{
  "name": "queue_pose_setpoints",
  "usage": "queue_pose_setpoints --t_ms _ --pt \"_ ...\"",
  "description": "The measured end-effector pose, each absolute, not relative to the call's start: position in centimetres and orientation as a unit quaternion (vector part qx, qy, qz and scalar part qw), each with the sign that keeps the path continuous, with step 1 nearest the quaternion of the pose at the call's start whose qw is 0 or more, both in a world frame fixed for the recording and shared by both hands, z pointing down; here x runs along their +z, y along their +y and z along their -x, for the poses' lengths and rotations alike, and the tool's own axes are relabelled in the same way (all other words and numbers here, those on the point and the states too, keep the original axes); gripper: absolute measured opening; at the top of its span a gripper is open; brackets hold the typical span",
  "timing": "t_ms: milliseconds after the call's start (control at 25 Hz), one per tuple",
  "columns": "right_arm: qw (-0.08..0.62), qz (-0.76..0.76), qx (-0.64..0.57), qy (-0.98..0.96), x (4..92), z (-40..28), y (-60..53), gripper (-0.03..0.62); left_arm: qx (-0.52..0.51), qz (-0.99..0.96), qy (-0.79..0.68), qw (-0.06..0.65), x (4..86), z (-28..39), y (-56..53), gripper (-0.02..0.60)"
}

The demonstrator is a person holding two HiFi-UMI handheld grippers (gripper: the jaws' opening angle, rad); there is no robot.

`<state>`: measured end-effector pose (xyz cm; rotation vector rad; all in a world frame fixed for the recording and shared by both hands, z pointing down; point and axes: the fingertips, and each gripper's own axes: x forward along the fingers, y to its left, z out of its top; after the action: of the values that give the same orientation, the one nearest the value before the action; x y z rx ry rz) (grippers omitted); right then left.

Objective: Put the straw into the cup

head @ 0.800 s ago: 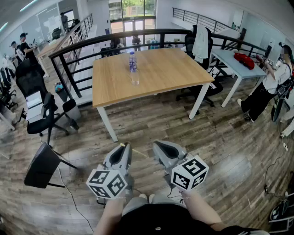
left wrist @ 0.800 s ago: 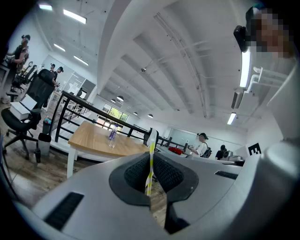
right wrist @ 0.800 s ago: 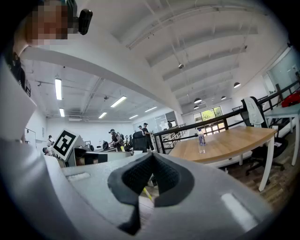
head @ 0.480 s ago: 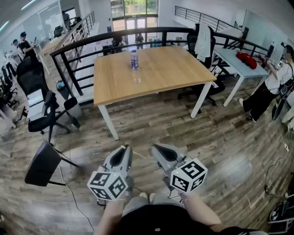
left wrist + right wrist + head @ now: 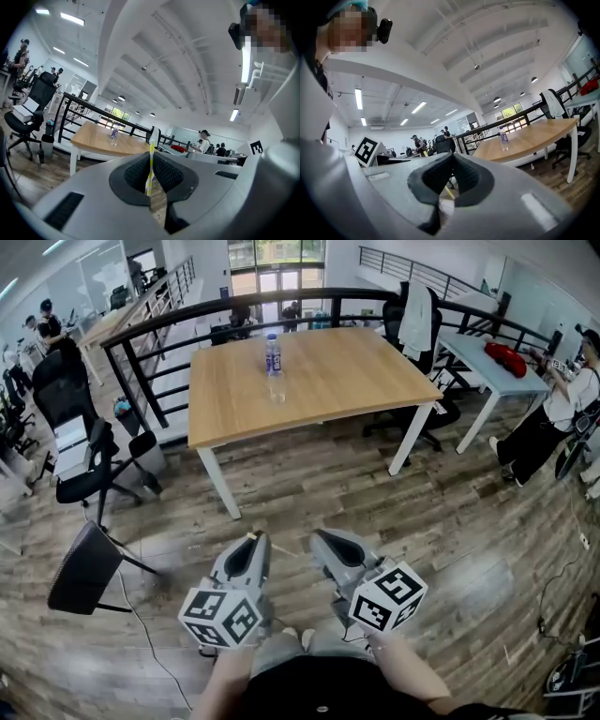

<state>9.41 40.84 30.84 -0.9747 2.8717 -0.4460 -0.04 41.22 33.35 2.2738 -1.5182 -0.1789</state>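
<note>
**Desk:** What do you have in hand, nearest first?

**Caption writer:** Your left gripper (image 5: 251, 542) is clamped on a yellow-and-white striped straw (image 5: 150, 164). The straw stands upright between the ridged pads (image 5: 135, 174), with its top poking out above them. Your right gripper (image 5: 325, 540), just beside it on the right, has its jaws pressed together with nothing between them. You hold both low in front of you, above the wood-plank floor (image 5: 309, 493), pointing toward the table.

**Desk:** And the cup?

**Caption writer:** It is well apart from the straw. The clear cup (image 5: 276, 390) stands on the far wooden table (image 5: 328, 381) with white legs, left of the tabletop's centre. A water bottle (image 5: 273, 354) with a blue label stands just behind it; you cannot tell whether the two touch.

**Desk:** What surrounds it?

**Caption writer:** Black office chairs (image 5: 82, 579) sit to the left and a black railing (image 5: 159, 322) runs behind the table. Farther right, a white desk (image 5: 487, 376) carries a red object (image 5: 506, 360), and a person (image 5: 548, 423) stands at its right end.
</note>
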Motion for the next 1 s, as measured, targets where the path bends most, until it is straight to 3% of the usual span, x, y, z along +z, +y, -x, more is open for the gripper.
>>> queue_pose_setpoints --t_ms 520,1000 --pt "0.03 0.307 -0.17 0.936 34.0 -10.5 40.9 -0.002 -0.078 -0.795 -0.564 0.211 35.6 -0.5 41.6 0.034" --pt "0.023 0.327 -0.171 0.929 34.5 -9.3 33.5 -0.002 -0.08 -0.796 -0.556 0.224 36.8 1.4 34.3 0.034"
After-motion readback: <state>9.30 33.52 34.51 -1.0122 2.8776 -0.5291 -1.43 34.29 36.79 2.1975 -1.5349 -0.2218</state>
